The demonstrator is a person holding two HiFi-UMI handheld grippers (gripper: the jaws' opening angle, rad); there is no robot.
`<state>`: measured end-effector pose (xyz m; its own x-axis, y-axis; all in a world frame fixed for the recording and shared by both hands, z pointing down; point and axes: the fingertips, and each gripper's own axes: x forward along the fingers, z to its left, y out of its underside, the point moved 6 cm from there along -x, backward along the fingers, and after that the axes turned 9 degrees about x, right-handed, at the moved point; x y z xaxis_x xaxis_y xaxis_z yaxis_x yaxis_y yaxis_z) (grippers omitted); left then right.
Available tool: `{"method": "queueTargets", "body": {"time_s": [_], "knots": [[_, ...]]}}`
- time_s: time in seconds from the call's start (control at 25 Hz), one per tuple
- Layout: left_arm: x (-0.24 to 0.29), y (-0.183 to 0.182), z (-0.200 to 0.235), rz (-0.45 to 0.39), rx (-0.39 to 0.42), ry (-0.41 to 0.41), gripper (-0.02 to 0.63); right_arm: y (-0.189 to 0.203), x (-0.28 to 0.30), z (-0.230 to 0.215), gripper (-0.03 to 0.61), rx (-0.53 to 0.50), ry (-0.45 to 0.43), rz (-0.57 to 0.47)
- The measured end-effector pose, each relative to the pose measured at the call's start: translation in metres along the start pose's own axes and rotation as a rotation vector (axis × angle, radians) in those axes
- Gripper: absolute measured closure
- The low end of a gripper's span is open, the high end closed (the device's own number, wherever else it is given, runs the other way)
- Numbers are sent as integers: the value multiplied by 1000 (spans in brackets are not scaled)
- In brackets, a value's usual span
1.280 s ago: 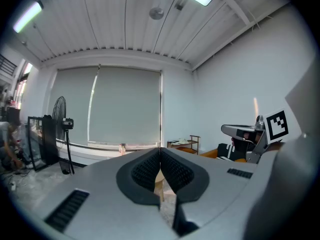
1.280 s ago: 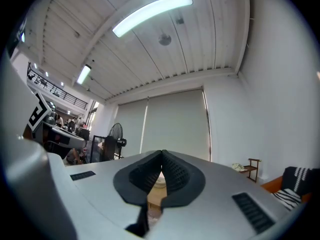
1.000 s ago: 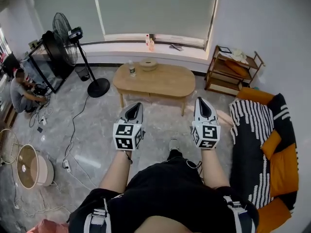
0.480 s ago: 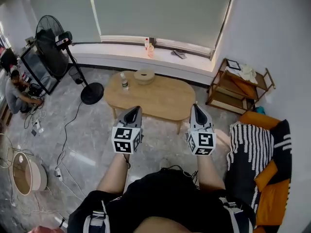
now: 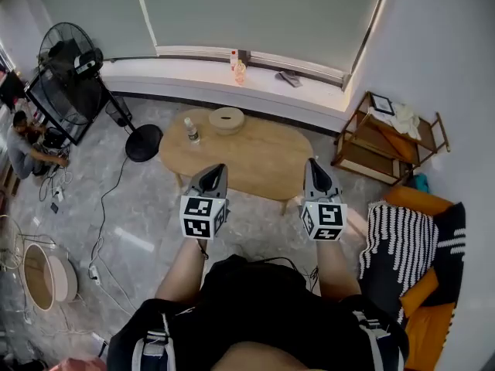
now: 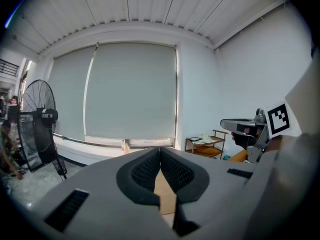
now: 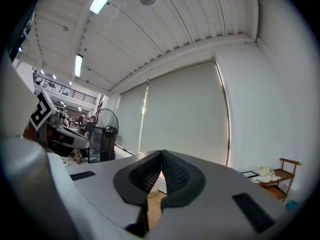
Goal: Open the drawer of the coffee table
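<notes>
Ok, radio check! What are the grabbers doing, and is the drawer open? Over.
Left gripper shut, empty. Right gripper shut, empty. Coffee table ahead, untouched, drawer not showing. Nothing blocking the near side.

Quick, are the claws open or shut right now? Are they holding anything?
Left claw: shut, holding nothing.
Right claw: shut, holding nothing.

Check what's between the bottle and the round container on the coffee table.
Nothing: the head view shows bare coffee table top between the water bottle and the round wooden container.
</notes>
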<state>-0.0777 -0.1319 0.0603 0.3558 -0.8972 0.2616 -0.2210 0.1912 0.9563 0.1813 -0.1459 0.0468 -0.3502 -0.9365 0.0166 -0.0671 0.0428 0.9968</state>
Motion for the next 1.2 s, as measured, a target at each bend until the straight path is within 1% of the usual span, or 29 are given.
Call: {"method": "queueTargets", "body": {"time_s": [0.16, 0.36, 0.56, 0.76, 1.04, 1.2], "knots": [[29, -4, 15, 1, 5, 10, 592, 4, 27, -13, 561, 16, 21, 10], [48, -3, 23, 18, 12, 12, 592, 14, 44, -24, 561, 26, 43, 31], [63, 18, 35, 50, -24, 18, 592, 36, 56, -29, 561, 33, 59, 73], [82, 54, 37, 105, -71, 23, 592, 70, 67, -41, 561, 34, 70, 142], [104, 125, 28, 186, -126, 17, 592, 137, 77, -55, 561, 66, 87, 213], [116, 162, 27, 179, -138, -3, 592, 187, 79, -62, 561, 65, 94, 234]]}}
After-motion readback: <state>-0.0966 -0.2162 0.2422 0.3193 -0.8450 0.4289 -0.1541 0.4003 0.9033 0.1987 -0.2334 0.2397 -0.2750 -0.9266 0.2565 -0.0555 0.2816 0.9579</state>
